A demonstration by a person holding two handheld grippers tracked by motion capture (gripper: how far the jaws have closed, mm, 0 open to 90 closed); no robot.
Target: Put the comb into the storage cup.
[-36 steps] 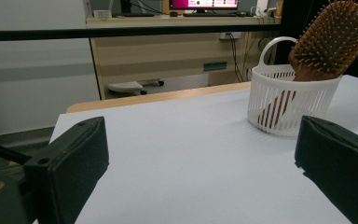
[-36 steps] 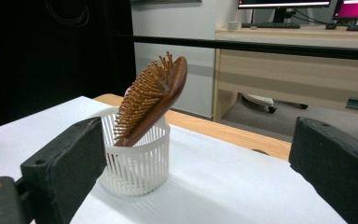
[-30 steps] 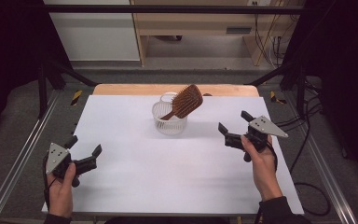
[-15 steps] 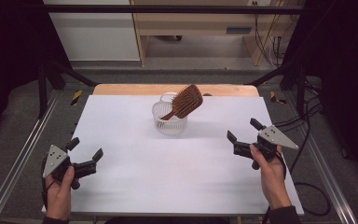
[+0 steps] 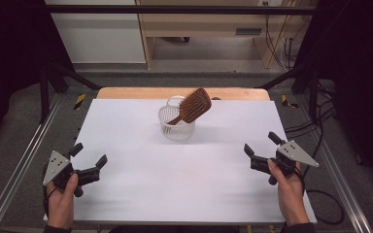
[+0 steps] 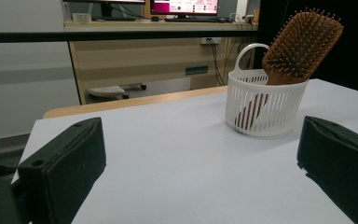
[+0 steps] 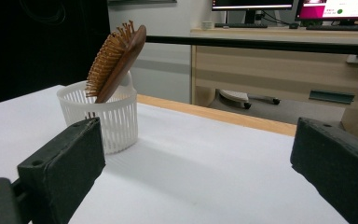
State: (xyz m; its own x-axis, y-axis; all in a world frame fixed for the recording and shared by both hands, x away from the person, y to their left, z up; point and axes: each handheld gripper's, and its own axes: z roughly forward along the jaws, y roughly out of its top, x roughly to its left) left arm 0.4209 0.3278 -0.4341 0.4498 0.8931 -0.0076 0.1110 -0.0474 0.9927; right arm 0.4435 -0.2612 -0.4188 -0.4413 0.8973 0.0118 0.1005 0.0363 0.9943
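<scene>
both tongs, left (image 5: 88, 154) and right (image 5: 260, 145), gape empty; left gripper view reveals brush (image 6: 302, 41) bristles, handle down inside the basket (image 6: 265, 101).

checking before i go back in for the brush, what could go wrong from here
The hairbrush stands handle-down in the small white basket, its head leaning out over the rim, so the light basket could tip or slide if the brush is pulled sideways. Both the left gripper and right gripper sit open near the table's front corners, so neither steadies the basket yet.
</scene>
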